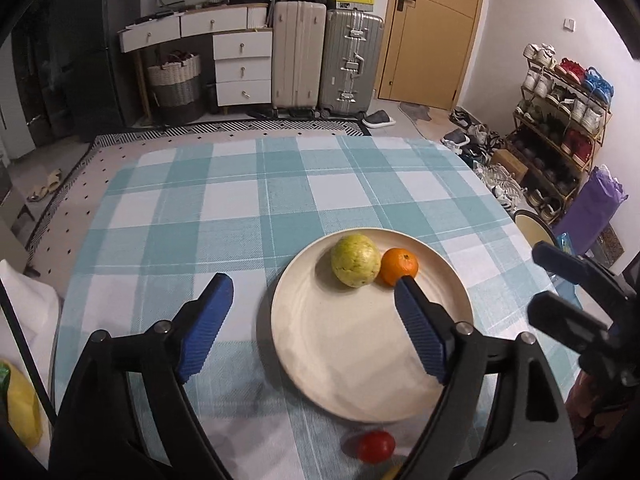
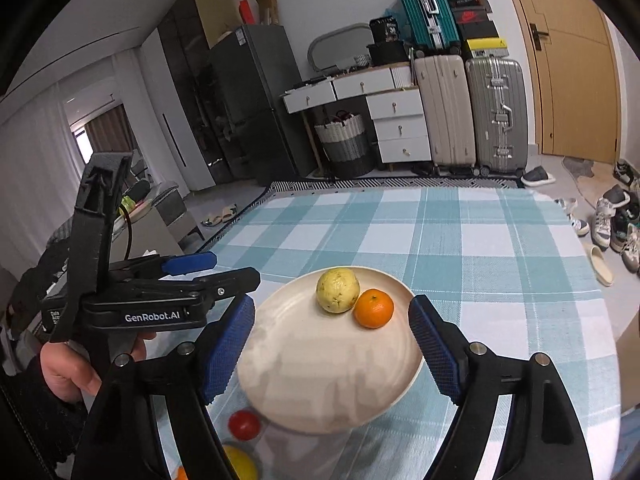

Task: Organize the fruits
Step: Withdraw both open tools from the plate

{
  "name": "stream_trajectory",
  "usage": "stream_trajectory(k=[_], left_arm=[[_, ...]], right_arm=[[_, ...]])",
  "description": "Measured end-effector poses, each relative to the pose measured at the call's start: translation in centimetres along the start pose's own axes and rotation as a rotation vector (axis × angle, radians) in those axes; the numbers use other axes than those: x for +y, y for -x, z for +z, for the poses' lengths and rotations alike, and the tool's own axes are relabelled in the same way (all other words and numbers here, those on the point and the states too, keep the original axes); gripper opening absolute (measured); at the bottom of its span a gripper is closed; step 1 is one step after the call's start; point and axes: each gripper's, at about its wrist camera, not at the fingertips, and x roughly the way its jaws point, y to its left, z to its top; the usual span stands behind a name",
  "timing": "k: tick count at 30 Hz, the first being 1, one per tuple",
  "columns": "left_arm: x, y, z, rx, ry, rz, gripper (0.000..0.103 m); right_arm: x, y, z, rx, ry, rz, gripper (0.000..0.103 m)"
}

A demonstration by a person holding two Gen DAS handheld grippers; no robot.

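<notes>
Both the left gripper [image 1: 308, 280] and right gripper [image 2: 332, 304] stand wide and empty above the plate [image 2: 320, 392], whose 12 o'clock rim carries a guava [image 2: 337, 290] touching an orange [image 2: 374, 308]; the red fruit [image 2: 244, 425] at 7 o'clock, probably light, smooth and bruisable, suits a gentle grip across its widest girth.

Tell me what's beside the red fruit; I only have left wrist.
Observer: A yellow fruit lies just nearer than the red fruit, both off the plate.
Operator: Right gripper holding anything?
Observer: No. The right gripper is open, with nothing between its jaws.
Operator: Left one, from that side?
Observer: A hand grips the handle of the left gripper.
</notes>
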Motion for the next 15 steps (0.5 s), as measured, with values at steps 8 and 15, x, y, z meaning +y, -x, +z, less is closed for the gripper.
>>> stream_trajectory(k=[8, 15], left_arm=[[-1.1, 4.6, -2.2, -0.018, -0.005, 0.045, 0.087], [-1.2, 7.6, -4.4, -0.036, 0.0, 0.072, 0.09]], right_arm=[[1.7, 3.1, -1.0, -0.025, -0.012, -0.019, 0.086], [2.8, 4.7, -2.4, -0.02, -0.033, -0.025, 0.089]])
